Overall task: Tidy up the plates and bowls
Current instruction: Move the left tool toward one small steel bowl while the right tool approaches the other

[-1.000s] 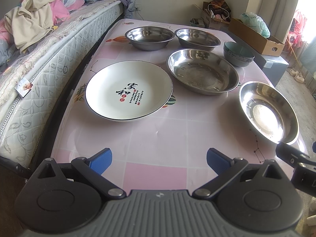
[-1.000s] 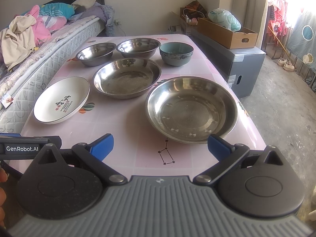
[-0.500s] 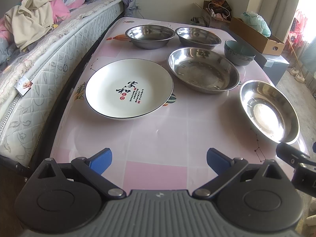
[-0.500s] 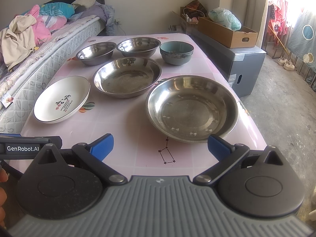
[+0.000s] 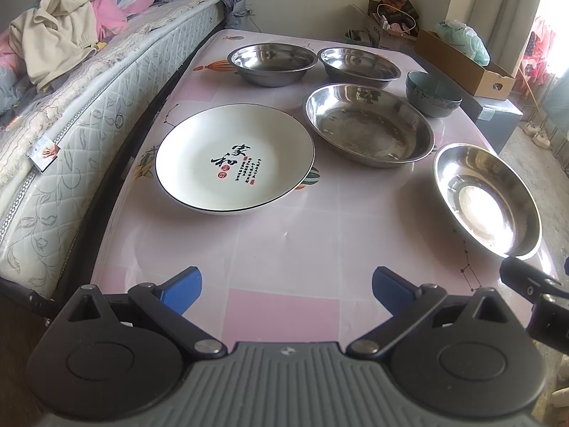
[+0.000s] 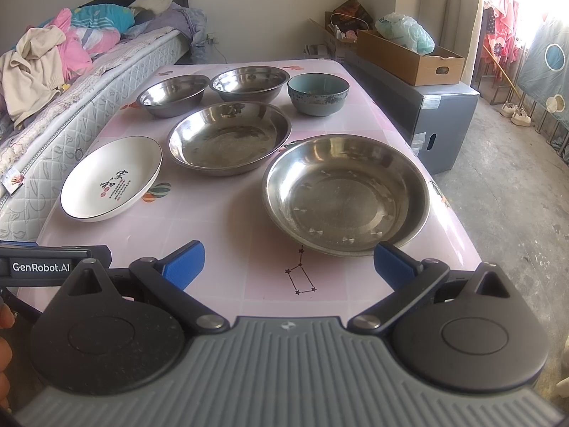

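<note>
Six dishes sit on the pink tiled table [image 5: 284, 242], all apart from the two hand-held grippers. Nearest the mattress [image 5: 71, 135] lies a white ceramic plate [image 5: 234, 156] with black calligraphy and a thin dark rim. Just beside it, toward the middle of the table, rests a wide stainless steel plate [image 5: 368, 126]. A second wide stainless steel plate [image 6: 345, 194] sits near the table's right edge, closest to the right gripper [image 6: 288, 267]. Along the far side stand two steel bowls side by side, the left steel bowl [image 5: 272, 62] and the right steel bowl [image 5: 359, 66], and to their right a teal ceramic bowl [image 6: 318, 93]. None of the dishes is stacked; each rests flat on the table on its own. The left gripper [image 5: 286, 286] hovers over the near edge of the table with its blue-padded fingers spread wide and nothing between them. The right gripper likewise has its fingers wide apart and empty, with the near rim of the second steel plate just ahead of its right pad. A person's fingertips [image 6: 5, 352] show at the left edge of the right wrist view. Beyond the table, a cardboard box [image 6: 409, 57] rests on a grey cabinet [image 6: 441, 121], and clothes are heaped on the bed [image 6: 42, 57].
</note>
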Motion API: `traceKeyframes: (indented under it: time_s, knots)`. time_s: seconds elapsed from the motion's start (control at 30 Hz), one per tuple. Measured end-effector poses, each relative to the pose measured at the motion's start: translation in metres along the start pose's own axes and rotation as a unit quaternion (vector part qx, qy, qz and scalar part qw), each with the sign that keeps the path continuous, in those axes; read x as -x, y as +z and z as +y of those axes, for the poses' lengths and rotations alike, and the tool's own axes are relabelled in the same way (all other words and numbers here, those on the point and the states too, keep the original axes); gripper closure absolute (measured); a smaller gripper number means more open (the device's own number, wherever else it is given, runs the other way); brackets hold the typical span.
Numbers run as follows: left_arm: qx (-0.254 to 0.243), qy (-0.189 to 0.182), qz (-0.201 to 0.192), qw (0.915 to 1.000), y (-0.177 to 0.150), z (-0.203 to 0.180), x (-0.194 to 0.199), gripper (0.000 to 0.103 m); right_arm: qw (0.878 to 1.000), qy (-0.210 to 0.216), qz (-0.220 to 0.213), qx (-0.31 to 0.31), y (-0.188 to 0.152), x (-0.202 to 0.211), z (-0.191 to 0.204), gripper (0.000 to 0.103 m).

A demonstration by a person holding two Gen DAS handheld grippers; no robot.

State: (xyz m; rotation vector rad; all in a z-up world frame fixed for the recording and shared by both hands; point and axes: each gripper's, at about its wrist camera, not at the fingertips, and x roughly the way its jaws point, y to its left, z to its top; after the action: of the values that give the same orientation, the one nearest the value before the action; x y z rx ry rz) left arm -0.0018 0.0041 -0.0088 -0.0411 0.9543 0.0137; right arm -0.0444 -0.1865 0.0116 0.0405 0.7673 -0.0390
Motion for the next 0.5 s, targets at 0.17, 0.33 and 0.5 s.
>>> traceKeyframes:
  time_s: [0.17,0.33,0.5]
  knots:
    - [0.0,0.008,-0.022,0.9997,0.006,0.011,-0.002,0.001,1.0,0.005,-0.013,-0.006,-0.004,-0.002,0.004,0.001]
    - [0.014,0.018,-0.043,0.9988,0.028,0.03,-0.009,0.001,0.997,0.016,-0.07,-0.013,0.006,0.007,-0.003,0.001]
    - [0.038,0.025,-0.046,0.9979,0.054,0.057,-0.023,0.001,0.992,0.033,-0.12,-0.018,0.023,0.01,-0.005,0.001]
